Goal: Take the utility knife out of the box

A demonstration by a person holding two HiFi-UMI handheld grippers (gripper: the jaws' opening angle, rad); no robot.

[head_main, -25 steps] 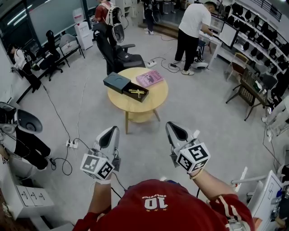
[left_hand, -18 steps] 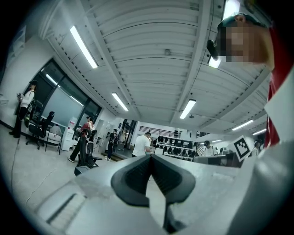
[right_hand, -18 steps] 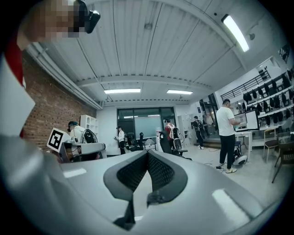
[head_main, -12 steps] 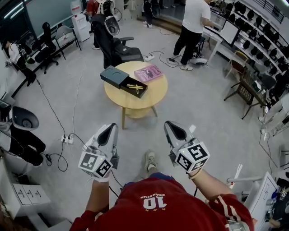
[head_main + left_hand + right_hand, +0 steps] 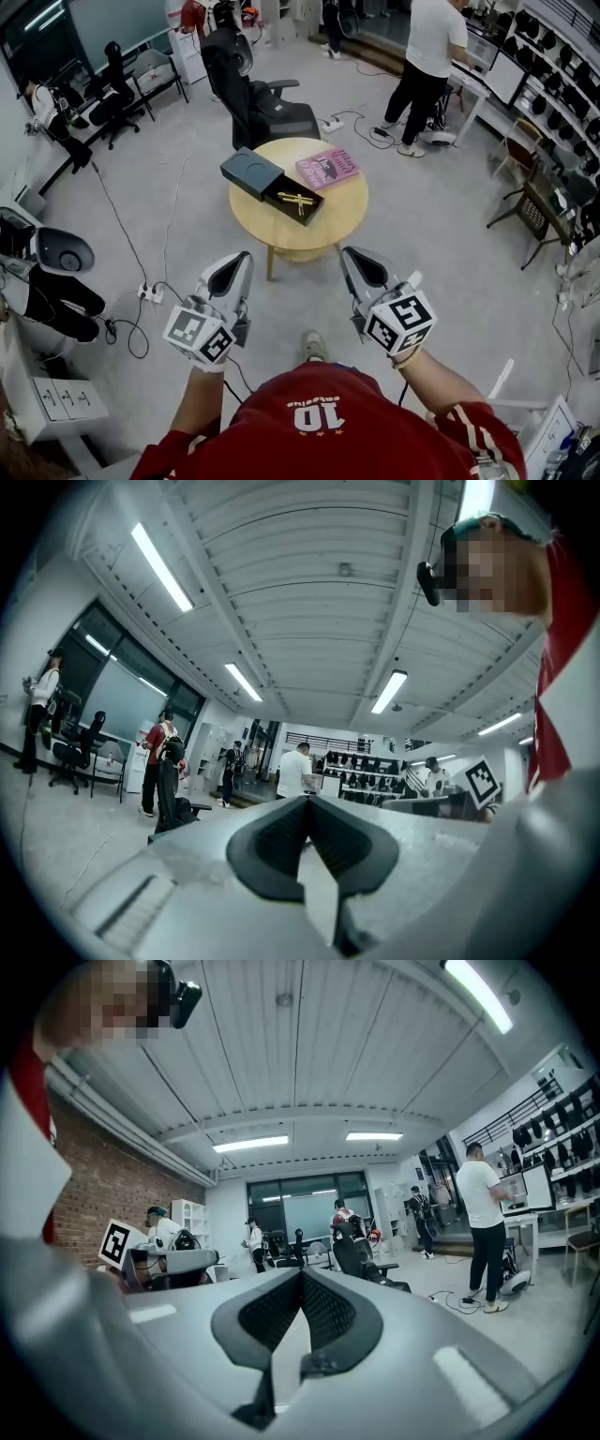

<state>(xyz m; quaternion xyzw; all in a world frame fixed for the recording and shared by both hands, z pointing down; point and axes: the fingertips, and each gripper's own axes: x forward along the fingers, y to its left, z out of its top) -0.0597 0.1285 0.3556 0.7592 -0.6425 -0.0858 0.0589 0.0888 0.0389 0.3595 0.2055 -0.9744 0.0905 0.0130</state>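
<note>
Far beyond left tool (image 5: 244, 257), right tool (image 5: 346, 254); utility knife (image 5: 297, 201) in box (image 5: 249, 171)

- Pale grey speckled floor (image 5: 450, 253), with a white power strip (image 5: 150, 296) lying on it.
- Round wooden table (image 5: 281, 234) at the centre, with a black office chair (image 5: 272, 112) just behind it.
- Wall shelves (image 5: 562, 47) along the right, filled with dark objects.
- Ribbed white ceiling (image 5: 309, 602) carrying long strip lights (image 5: 161, 566).
- Brick wall (image 5: 112, 1171) beside tall glazed panels (image 5: 305, 1199).
</note>
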